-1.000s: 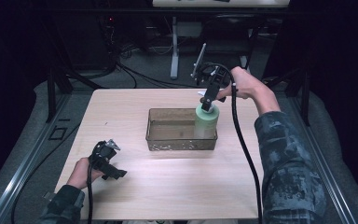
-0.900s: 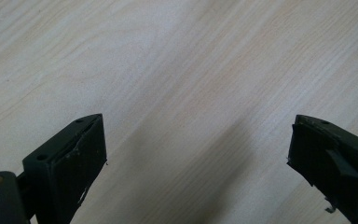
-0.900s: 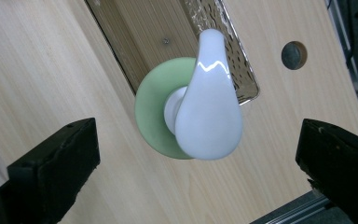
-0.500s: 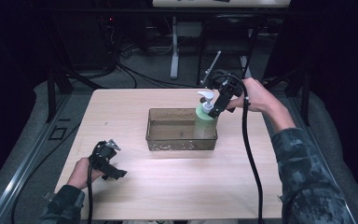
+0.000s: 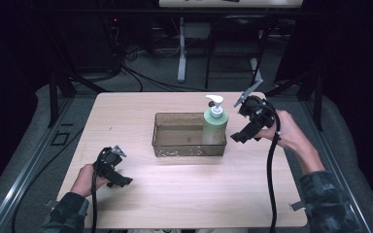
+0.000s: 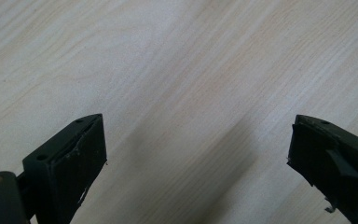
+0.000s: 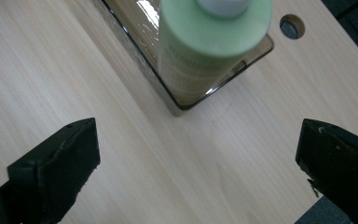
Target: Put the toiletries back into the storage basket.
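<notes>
A green pump bottle point(image 5: 215, 122) with a white pump head stands upright at the right end of a clear brownish bin point(image 5: 175, 145) in the middle of the table. My right gripper point(image 5: 241, 136) hovers open just right of the bin, apart from the bottle. In the right gripper view the bottle point(image 7: 200, 51) stands inside the bin's corner point(image 7: 182, 108), beyond the wide-apart jaws of my right gripper point(image 7: 198, 154). My left gripper point(image 5: 119, 178) rests open near the table's front left; my left gripper point(image 6: 196, 149) has bare wood between its jaws.
The light wooden table point(image 5: 184, 199) has a round cable hole point(image 7: 291, 26) near one edge. Dark floor, cables and stand legs point(image 5: 180, 48) lie beyond the far edge. Bare wood lies between the bin and the front edge.
My right gripper has let go of the green bottle and drawn back to the right; the bottle now stands alone in the bin. The left gripper has stayed put.
</notes>
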Available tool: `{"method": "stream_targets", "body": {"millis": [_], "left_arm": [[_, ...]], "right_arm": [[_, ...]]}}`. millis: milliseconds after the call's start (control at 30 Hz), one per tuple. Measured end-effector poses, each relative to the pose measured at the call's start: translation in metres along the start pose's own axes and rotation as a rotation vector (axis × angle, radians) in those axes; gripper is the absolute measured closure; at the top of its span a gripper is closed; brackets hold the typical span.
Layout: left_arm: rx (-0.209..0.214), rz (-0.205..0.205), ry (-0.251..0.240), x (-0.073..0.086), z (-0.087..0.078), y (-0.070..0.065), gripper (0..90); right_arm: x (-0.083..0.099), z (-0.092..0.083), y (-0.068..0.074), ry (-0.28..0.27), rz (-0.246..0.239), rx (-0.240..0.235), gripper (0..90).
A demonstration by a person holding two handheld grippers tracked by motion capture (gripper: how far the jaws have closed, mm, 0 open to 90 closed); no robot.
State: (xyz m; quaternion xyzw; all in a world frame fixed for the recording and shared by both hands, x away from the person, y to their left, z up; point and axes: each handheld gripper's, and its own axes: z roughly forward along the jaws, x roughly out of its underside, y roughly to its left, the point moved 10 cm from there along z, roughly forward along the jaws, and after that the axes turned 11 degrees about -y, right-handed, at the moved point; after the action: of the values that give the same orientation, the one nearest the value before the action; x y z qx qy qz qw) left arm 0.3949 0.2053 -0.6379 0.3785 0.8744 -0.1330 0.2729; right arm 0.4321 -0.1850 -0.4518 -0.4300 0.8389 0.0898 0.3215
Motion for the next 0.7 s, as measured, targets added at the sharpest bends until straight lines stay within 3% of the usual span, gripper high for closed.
{"method": "stream_targets", "body": {"millis": [333,633,700], "left_arm": [[-0.004,0.003,0.004,0.000,0.000,0.000,4.2],[-0.001,0.012,0.009,0.000,0.002,-0.001,4.0],[-0.001,0.011,0.010,0.000,0.002,-0.001,4.0]], "right_arm": [[0.050,0.023,0.023,-0.067,0.083,0.067,0.0],[0.111,0.057,0.056,-0.063,0.168,0.075,1.1],[0.121,0.060,0.057,-0.017,0.153,0.094,0.9]]}}
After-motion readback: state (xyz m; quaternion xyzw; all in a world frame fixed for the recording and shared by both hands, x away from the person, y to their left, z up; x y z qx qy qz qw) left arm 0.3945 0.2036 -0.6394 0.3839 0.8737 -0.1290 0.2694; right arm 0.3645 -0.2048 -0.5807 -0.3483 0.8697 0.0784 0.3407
